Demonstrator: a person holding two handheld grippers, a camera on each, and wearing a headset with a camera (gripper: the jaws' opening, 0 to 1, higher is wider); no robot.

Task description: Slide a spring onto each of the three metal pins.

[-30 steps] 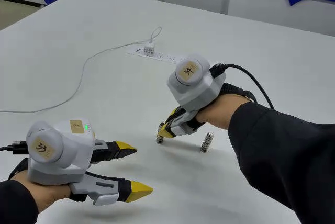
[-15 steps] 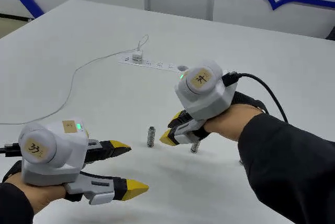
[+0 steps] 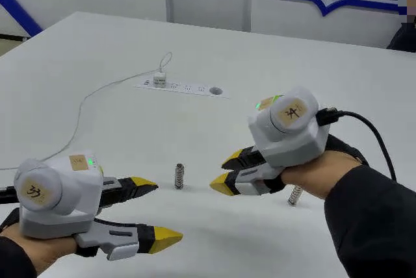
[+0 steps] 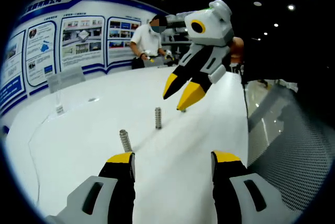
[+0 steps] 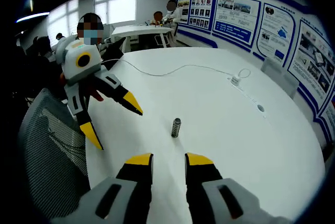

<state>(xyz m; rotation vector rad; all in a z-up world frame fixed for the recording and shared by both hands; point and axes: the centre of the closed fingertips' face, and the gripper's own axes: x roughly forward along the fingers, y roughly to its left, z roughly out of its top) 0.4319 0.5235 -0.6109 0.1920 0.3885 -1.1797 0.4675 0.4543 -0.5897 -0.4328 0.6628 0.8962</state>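
An upright spring (image 3: 179,176) stands on the white table (image 3: 312,76), between my two grippers. A second spring (image 3: 295,195) stands slightly tilted behind my right hand. My right gripper (image 3: 224,173) hovers just right of the first spring, open by a narrow gap and holding nothing. My left gripper (image 3: 156,211) is low at the near left, wide open and empty. In the left gripper view its tips (image 4: 174,157) face two springs (image 4: 124,140) (image 4: 157,118), with the right gripper (image 4: 184,90) above them. The right gripper (image 5: 168,159) looks at one spring (image 5: 176,127) and the left gripper (image 5: 115,122).
A flush power strip (image 3: 183,88) with a plugged-in white charger (image 3: 159,80) lies further back, and its thin cable (image 3: 83,104) trails to the left. A chair (image 3: 208,6) stands at the table's far edge. People stand in the background (image 4: 148,40).
My right gripper has drawn back to the right, away from the upright spring it was touching, which stays standing. The left gripper has barely moved. The head camera has tilted up.
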